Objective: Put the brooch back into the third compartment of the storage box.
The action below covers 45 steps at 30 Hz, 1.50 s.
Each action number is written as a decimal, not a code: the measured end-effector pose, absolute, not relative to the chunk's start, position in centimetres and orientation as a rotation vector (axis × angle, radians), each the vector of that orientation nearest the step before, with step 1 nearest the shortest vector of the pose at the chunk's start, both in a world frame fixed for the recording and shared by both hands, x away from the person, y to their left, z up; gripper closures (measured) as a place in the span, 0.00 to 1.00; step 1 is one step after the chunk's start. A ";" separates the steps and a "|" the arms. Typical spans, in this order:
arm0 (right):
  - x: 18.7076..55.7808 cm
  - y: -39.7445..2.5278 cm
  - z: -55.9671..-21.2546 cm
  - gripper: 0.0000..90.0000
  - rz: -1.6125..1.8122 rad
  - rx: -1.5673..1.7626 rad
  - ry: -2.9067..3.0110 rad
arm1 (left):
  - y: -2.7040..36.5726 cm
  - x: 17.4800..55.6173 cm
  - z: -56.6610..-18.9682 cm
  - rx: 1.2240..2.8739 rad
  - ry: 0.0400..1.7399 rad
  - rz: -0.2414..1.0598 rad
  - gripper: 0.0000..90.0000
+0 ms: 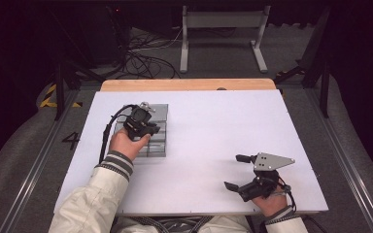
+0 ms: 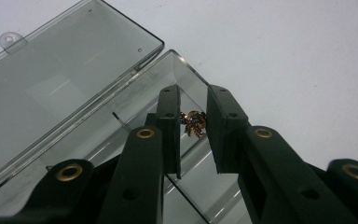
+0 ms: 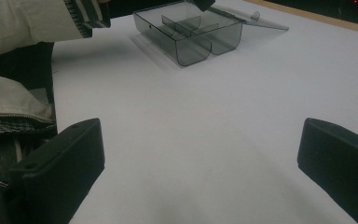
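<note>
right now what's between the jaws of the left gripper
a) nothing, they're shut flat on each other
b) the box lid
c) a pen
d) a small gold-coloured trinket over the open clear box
d: in the left gripper view, the left gripper has its jaws close on either side of a small gold-coloured trinket, above a compartment of the open clear box, whose lid lies folded back.

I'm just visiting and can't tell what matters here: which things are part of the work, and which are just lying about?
Part of the work:
- left tool, jaws close around a small gold trinket
- clear compartment box, its lid lying open

Just lying about:
- right tool, jaws wide apart with nothing between them
- metal stand and cables on the floor beyond the table
</note>
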State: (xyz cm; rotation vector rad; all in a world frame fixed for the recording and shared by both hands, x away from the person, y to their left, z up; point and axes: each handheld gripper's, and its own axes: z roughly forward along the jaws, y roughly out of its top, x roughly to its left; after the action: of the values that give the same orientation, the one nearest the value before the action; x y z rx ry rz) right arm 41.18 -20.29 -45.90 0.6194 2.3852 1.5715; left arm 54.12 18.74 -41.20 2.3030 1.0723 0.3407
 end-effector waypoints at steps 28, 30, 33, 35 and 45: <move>41.2 -20.2 -45.9 0.02 1.570 0.615 2.393 | 19.9 56.4 -43.7 2.252 1.211 0.223 0.84; 41.2 -20.2 -46.0 0.02 1.569 0.617 2.395 | 20.0 56.5 -43.8 2.254 1.220 0.219 0.84; 41.2 -20.2 -46.0 0.02 1.569 0.614 2.396 | 20.2 56.6 -44.0 2.252 1.234 0.215 0.84; 41.2 -20.2 -46.0 0.02 1.568 0.615 2.396 | 20.3 56.7 -44.1 2.254 1.235 0.215 0.84; 41.2 -20.3 -46.0 0.02 1.567 0.616 2.397 | 20.4 56.6 -44.0 2.228 1.232 0.177 0.78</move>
State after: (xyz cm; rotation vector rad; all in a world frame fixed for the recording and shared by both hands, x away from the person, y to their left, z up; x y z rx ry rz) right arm 41.19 -20.25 -45.96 0.6157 2.3968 1.5673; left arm 56.60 20.36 -43.99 2.2276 1.2324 0.1773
